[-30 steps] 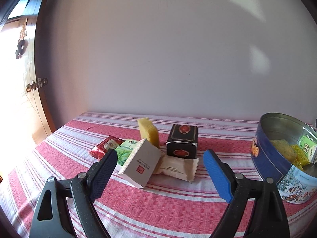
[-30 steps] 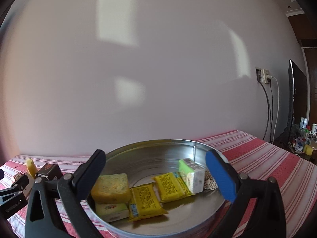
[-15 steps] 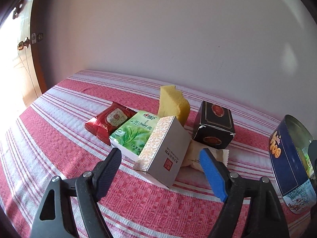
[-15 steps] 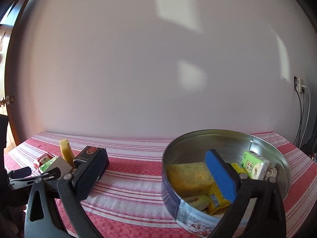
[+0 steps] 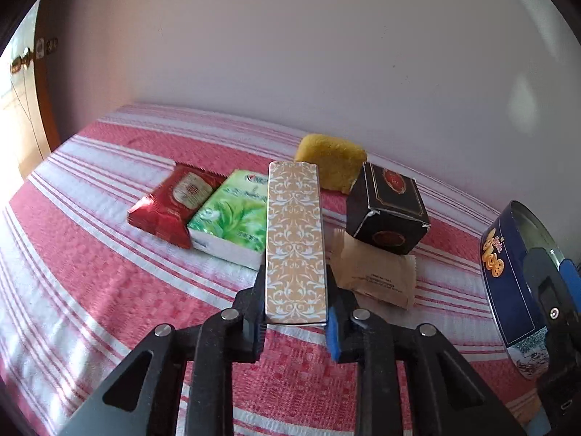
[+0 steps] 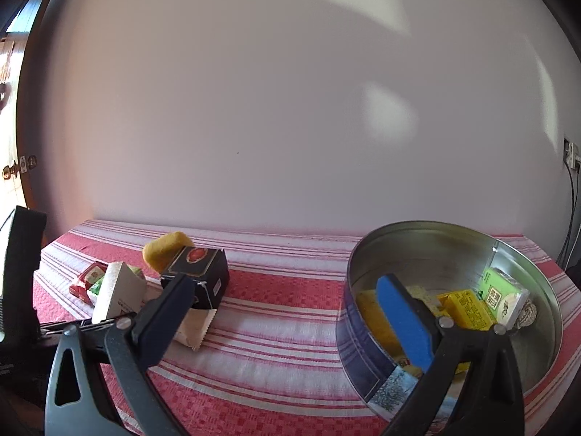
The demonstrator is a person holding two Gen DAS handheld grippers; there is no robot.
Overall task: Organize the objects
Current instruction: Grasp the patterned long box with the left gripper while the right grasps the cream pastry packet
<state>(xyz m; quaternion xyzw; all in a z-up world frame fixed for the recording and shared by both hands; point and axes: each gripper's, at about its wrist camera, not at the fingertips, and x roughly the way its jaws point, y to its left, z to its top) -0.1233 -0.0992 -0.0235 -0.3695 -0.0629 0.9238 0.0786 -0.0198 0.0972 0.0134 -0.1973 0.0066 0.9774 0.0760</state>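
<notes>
My left gripper (image 5: 295,290) is shut on a beige patterned box (image 5: 294,243), which stands on its narrow edge among the loose items; the box also shows in the right wrist view (image 6: 116,292). Beside it lie a red packet (image 5: 174,203), a green tea packet (image 5: 228,225), a yellow sponge (image 5: 332,161), a black box (image 5: 386,214) and a tan sachet (image 5: 377,279). My right gripper (image 6: 287,312) is open and empty, hovering between the pile and the round blue tin (image 6: 366,359), which holds several yellow and green packets (image 6: 468,309).
A red and white striped cloth (image 5: 90,272) covers the table. A plain wall (image 6: 290,127) backs it. A wooden door (image 5: 25,109) stands at far left. A wall socket with cables (image 6: 570,160) is at right. The tin (image 5: 508,283) sits right of the pile.
My left gripper moved forward and closed on the beige patterned box. My right gripper swung left, away from above the tin, and stayed open.
</notes>
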